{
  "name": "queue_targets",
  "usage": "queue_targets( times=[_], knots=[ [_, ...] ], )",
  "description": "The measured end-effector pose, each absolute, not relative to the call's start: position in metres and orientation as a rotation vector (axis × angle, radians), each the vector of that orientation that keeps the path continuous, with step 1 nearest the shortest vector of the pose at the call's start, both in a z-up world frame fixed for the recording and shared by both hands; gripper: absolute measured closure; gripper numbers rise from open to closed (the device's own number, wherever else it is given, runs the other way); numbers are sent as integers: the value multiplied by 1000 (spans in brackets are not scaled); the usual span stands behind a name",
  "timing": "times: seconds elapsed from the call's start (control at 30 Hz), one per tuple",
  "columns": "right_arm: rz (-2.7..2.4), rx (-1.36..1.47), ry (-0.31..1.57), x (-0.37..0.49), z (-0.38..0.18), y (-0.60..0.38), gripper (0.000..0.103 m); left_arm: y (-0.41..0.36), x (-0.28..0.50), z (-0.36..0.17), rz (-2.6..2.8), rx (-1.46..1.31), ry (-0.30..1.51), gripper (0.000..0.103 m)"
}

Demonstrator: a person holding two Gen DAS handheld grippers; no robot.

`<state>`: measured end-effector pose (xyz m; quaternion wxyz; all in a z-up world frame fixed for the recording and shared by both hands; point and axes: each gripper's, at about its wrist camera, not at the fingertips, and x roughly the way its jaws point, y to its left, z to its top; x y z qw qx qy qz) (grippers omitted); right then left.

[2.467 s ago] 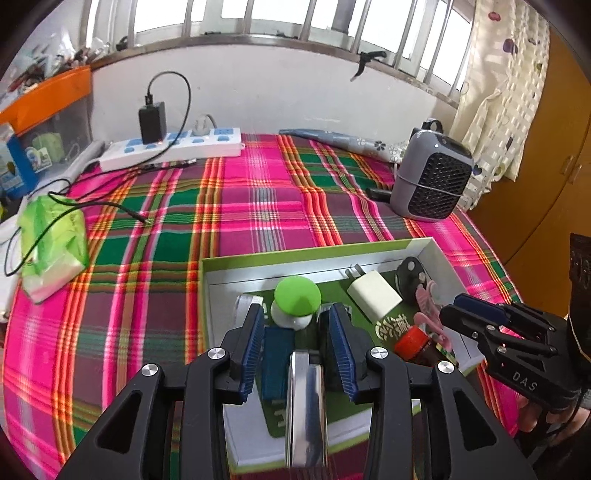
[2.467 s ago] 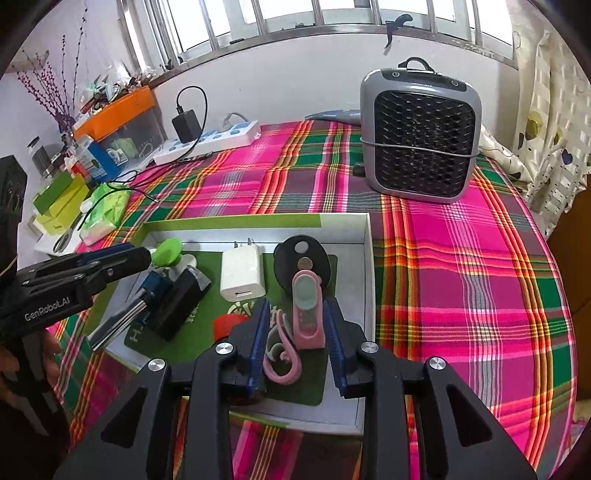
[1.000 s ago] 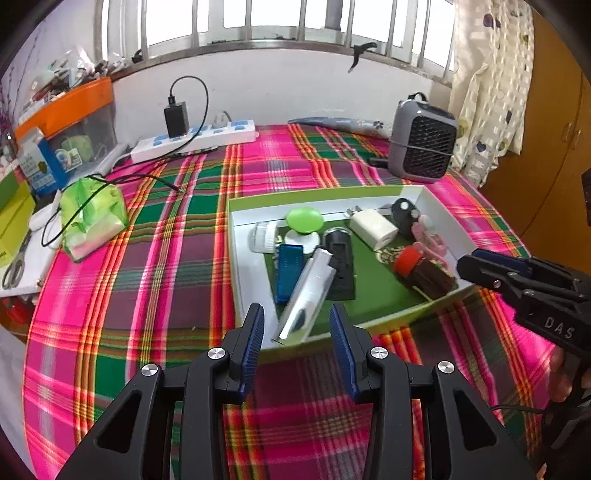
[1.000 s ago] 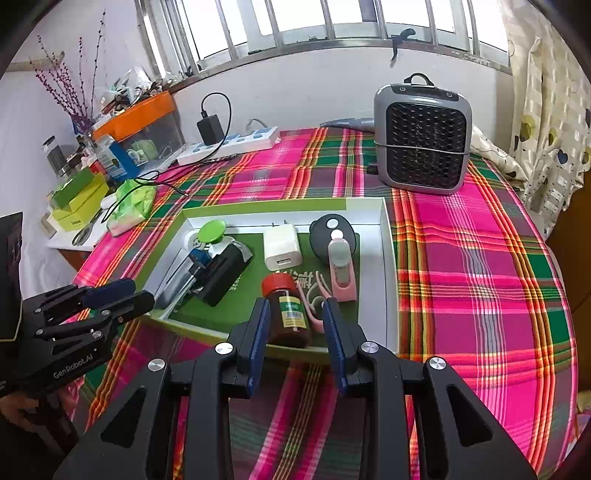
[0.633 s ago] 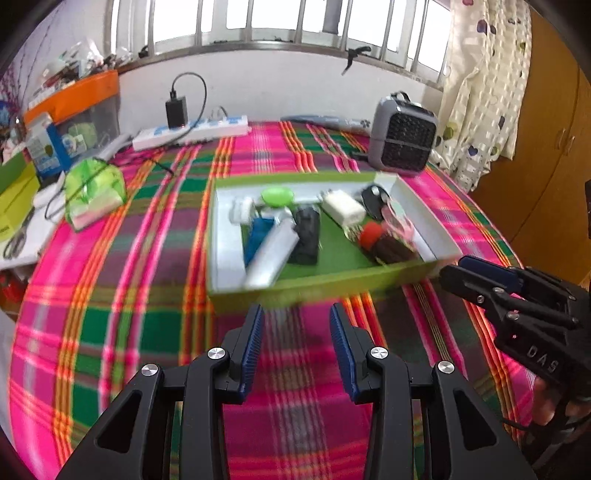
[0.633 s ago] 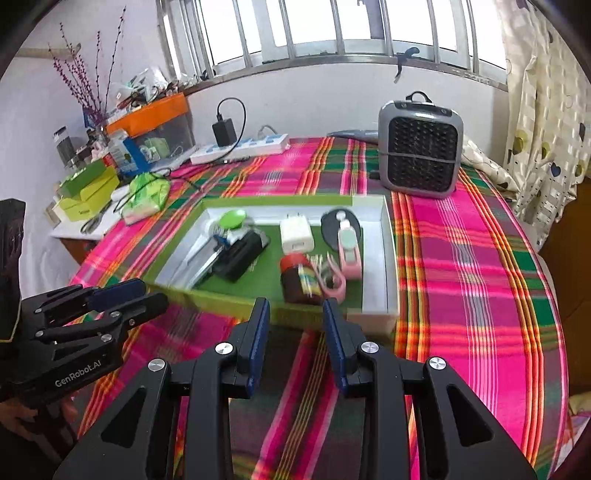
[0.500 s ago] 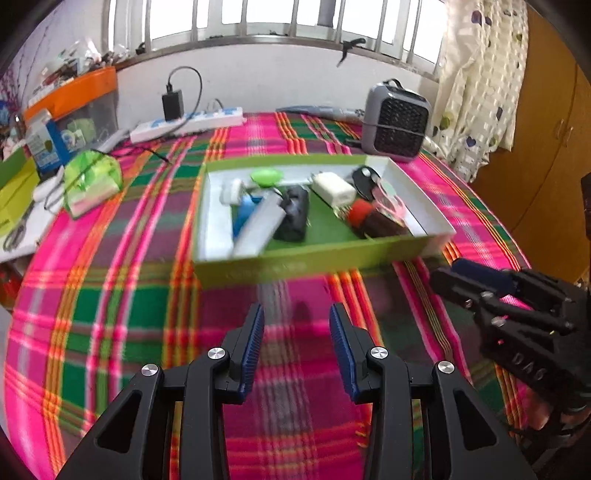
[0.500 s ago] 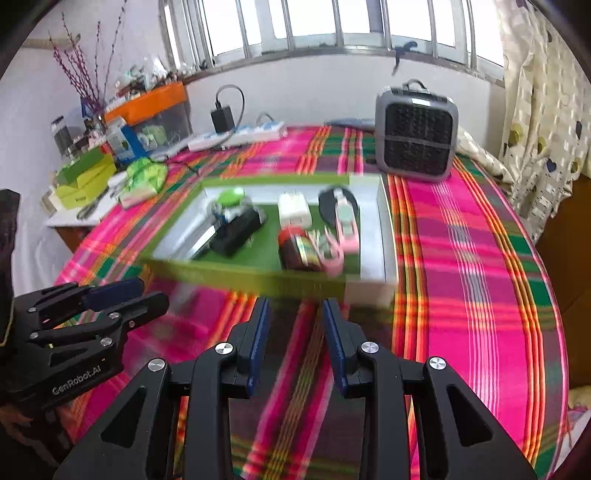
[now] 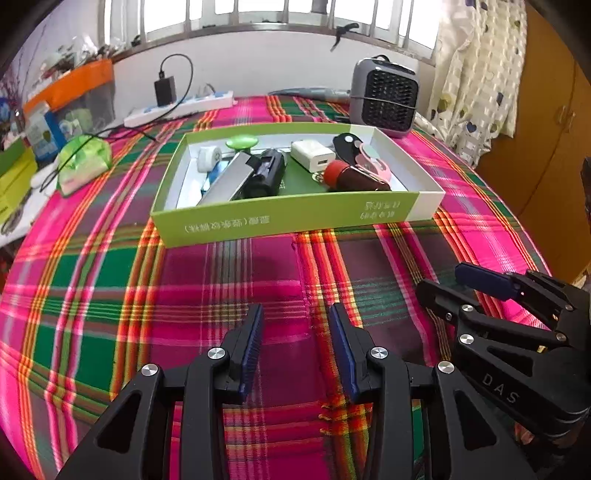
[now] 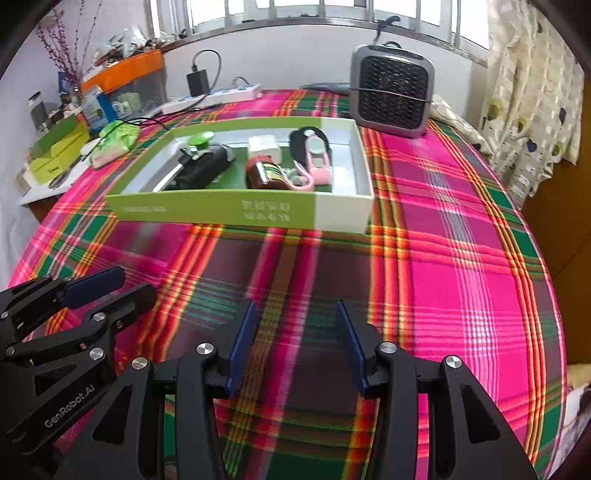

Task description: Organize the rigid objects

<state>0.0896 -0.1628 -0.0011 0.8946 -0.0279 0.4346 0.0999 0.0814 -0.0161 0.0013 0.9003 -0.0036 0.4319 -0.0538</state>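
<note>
Green-walled box (image 9: 280, 218) sits mid-table on the plaid cloth (image 9: 229, 280), holding a red-capped bottle (image 9: 351, 175), white charger (image 9: 312, 155) and black case (image 9: 264, 173). Near its front wall, left gripper (image 9: 295, 339) and right gripper (image 10: 295, 339) hover apart, fingers spread and empty.

Bare plaid tablecloth (image 9: 229, 280) lies before the green box (image 9: 295, 218) (its near wall bars a low approach).

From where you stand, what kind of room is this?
Probably a room in someone's home: a plaid cloth covers the surface, patterned curtains hang beside a barred window, and a small fan heater sits near a power strip.
</note>
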Motion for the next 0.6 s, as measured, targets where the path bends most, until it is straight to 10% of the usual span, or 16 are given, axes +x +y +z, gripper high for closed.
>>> queue_targets(
  times=[0.6],
  knots=[
    [149, -61, 900, 93, -2, -168, 42, -24, 88, -1, -56, 21, 881, 65]
  ],
)
